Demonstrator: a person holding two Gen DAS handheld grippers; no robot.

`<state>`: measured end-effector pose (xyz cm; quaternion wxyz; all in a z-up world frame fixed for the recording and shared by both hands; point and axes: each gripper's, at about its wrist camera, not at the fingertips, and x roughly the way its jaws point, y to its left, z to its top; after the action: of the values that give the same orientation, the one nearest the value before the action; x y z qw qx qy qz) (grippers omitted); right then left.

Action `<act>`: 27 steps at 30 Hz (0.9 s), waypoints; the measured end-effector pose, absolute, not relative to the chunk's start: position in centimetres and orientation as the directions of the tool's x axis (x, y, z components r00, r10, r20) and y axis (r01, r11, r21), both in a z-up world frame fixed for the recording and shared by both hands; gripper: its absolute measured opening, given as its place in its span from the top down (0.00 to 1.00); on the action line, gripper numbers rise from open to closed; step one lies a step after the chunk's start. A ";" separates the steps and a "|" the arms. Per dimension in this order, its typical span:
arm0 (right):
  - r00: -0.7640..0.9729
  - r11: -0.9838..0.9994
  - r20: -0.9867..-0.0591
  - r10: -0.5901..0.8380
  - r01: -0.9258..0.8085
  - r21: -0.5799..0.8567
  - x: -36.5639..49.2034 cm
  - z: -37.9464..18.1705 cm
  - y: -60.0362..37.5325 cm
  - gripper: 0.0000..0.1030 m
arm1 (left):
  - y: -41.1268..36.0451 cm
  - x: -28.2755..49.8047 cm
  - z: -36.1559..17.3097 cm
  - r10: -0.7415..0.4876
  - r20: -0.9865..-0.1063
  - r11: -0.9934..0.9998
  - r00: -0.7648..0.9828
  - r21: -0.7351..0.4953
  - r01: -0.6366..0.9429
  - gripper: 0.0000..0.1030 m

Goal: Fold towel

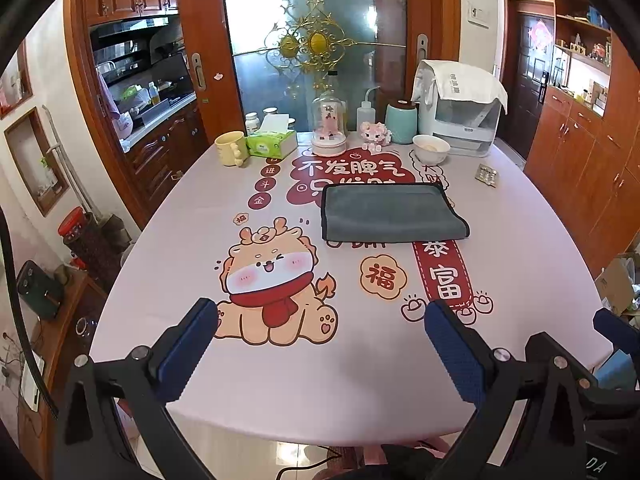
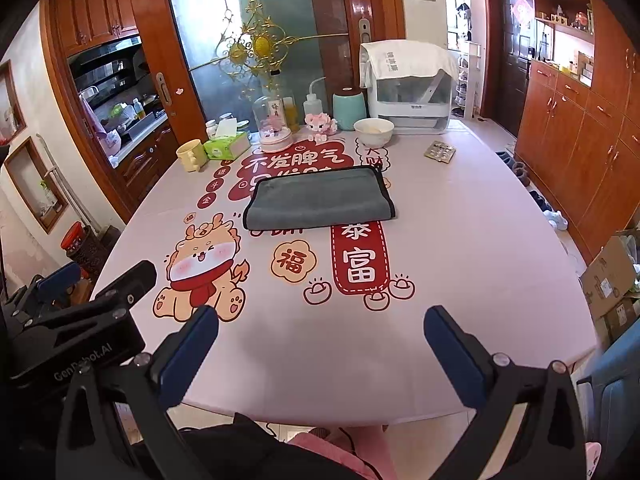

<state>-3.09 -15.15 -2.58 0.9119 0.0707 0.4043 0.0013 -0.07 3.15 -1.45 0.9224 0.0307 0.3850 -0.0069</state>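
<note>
A grey towel point(image 1: 390, 212) with a dark edge lies folded and flat in the middle of the table; it also shows in the right wrist view point(image 2: 320, 198). My left gripper point(image 1: 320, 320) is open and empty, held over the table's near edge, well short of the towel. My right gripper point(image 2: 322, 324) is open and empty too, beside the left one at the near edge. The left gripper's body shows at the lower left of the right wrist view point(image 2: 80, 320).
The table point(image 1: 520, 260) has a pink printed cover. Along its far side stand a yellow mug point(image 1: 231, 148), a green tissue box point(image 1: 272, 142), a glass dome point(image 1: 329, 128), a squeeze bottle point(image 1: 366, 114), a teal canister point(image 1: 401, 117), a white bowl point(image 1: 431, 148), a white appliance point(image 1: 460, 108) and a blister pack point(image 1: 486, 175). Cardboard boxes point(image 2: 612, 276) stand at right.
</note>
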 end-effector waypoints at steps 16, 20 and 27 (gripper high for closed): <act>0.671 0.990 -0.739 0.059 0.058 0.131 -3.4 -2.7 -15.2 0.00 | 3.1 -0.2 -1.5 0.011 -0.711 0.998 0.703 0.052 0.038 0.01; 0.671 0.990 -0.739 0.058 0.059 0.131 -3.4 -2.7 -15.2 0.00 | 3.1 -0.2 -1.5 0.009 -0.711 0.998 0.703 0.051 0.038 0.01; 0.665 0.989 -0.745 0.052 0.068 0.130 -3.9 -3.2 -14.7 0.00 | 3.1 -0.3 -1.7 0.005 -0.714 0.998 0.701 0.050 0.044 0.01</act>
<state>-3.94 -14.70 -3.18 0.9093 0.0736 0.4095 -0.0044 -0.34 3.10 -1.74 0.9215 0.0318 0.3868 -0.0106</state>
